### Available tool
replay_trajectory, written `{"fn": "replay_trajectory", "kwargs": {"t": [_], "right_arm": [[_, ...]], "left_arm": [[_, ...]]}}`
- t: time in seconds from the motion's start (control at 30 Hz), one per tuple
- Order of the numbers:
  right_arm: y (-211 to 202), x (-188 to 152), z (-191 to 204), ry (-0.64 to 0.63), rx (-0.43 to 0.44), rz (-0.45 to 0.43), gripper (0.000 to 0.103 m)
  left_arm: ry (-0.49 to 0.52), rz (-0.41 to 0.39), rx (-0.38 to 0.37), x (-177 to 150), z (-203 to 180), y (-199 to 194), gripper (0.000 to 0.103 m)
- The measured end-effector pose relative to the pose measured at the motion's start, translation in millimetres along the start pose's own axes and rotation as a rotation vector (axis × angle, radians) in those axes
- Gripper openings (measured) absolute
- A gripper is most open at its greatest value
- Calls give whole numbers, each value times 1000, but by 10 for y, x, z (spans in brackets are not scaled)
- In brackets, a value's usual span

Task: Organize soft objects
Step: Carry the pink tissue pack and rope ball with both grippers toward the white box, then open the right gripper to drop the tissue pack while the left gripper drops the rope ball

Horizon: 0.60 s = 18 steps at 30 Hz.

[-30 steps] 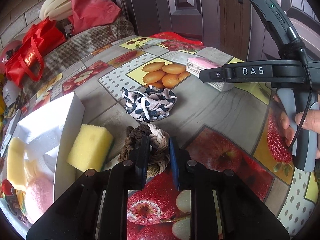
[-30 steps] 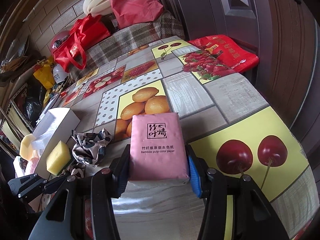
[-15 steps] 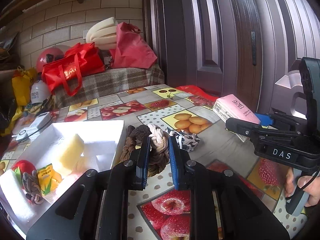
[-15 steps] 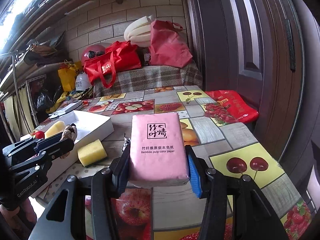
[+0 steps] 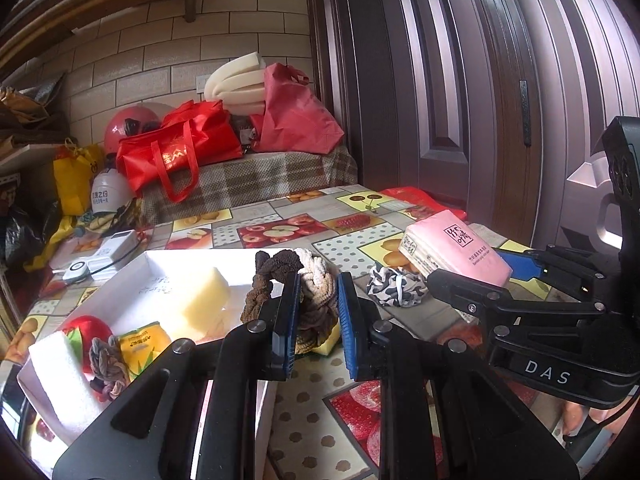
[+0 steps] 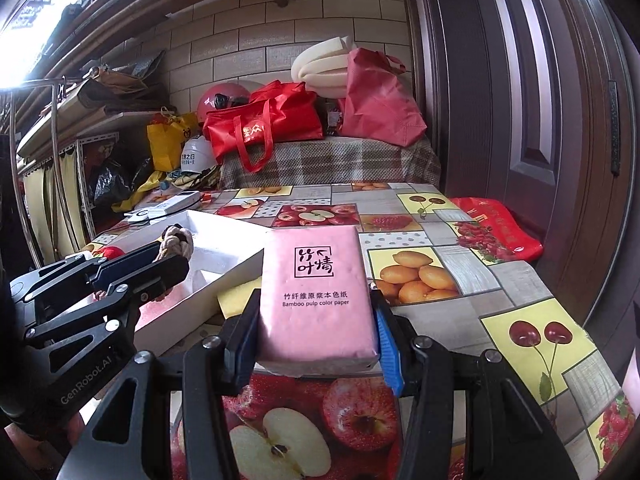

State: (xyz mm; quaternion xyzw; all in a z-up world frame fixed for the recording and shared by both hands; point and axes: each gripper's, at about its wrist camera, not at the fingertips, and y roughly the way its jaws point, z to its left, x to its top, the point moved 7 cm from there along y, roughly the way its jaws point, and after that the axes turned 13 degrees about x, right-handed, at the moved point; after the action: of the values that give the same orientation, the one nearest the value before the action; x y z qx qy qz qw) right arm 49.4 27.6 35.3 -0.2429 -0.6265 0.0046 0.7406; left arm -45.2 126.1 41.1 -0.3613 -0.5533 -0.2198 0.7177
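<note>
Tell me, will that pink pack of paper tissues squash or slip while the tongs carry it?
The pink plastic-wrapped tissue pack probably gives a little: its wrapper dimples and its edges look rounded. It seems light, since the right tongs hold it clear of the table by its sides alone. The glossy film might slide if the squeeze loosens.

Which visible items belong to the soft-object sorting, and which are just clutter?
Job: braided rope knot in left gripper; pink tissue pack in right gripper; white box; yellow sponge; patterned scrunchie.
Clutter: red bag; helmet; foam roll.
</note>
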Motion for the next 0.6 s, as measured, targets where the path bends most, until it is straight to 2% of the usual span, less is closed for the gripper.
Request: {"fn": "replay_trajectory", "kwargs": {"t": [0.2,0.6], "right_arm": [[135,-7,244,-29,31,19,51],[385,-20,912,-136,119,47,51]], "left_arm": [[-23,-3,47,-57,356,-37,18],[-123,24,192,-234,1362,-32,18]]}}
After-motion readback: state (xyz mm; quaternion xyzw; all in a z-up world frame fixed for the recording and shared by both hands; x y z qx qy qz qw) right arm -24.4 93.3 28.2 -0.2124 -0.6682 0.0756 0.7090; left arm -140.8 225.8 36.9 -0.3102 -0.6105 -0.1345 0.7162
